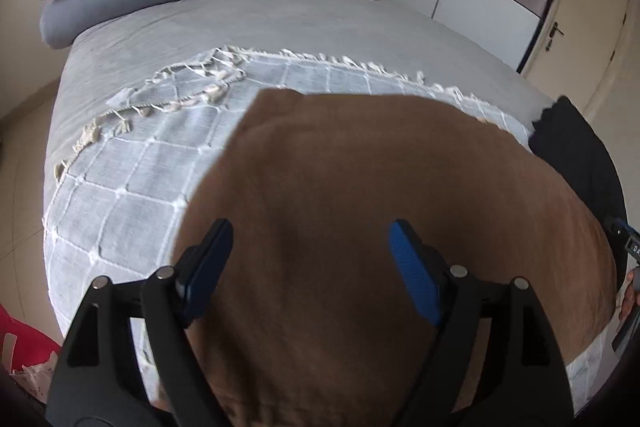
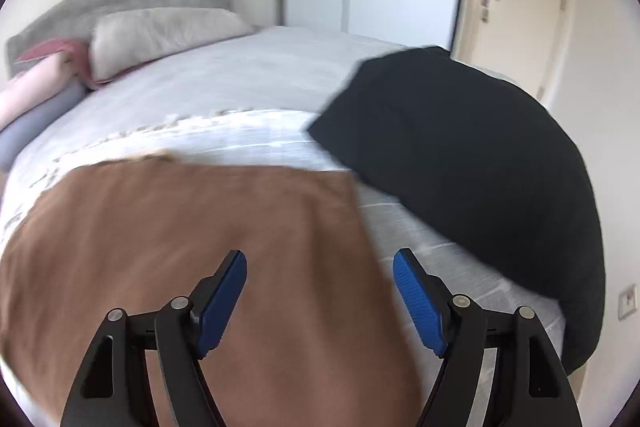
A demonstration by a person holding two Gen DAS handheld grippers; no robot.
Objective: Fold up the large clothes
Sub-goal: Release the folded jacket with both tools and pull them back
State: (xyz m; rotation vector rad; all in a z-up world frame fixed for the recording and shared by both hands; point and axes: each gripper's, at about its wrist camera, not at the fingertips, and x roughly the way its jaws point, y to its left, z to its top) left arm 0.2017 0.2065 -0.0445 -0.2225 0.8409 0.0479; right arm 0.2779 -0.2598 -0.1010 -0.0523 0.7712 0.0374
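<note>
Both sets of jaws stand wide apart and hold nothing: my left gripper [image 1: 310, 259] and right gripper [image 2: 320, 287] tilt down over the flat brown fleece garment [image 1: 360, 207] lying on the grey checked fringed throw [image 1: 140, 187]. I judge I'm between folds; next I need an edge or corner pinched.

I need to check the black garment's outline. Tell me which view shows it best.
Right wrist view: the black garment lies almost whole on the bed, beside the brown cloth. The left wrist view catches only a dark sliver at its right edge.
</note>
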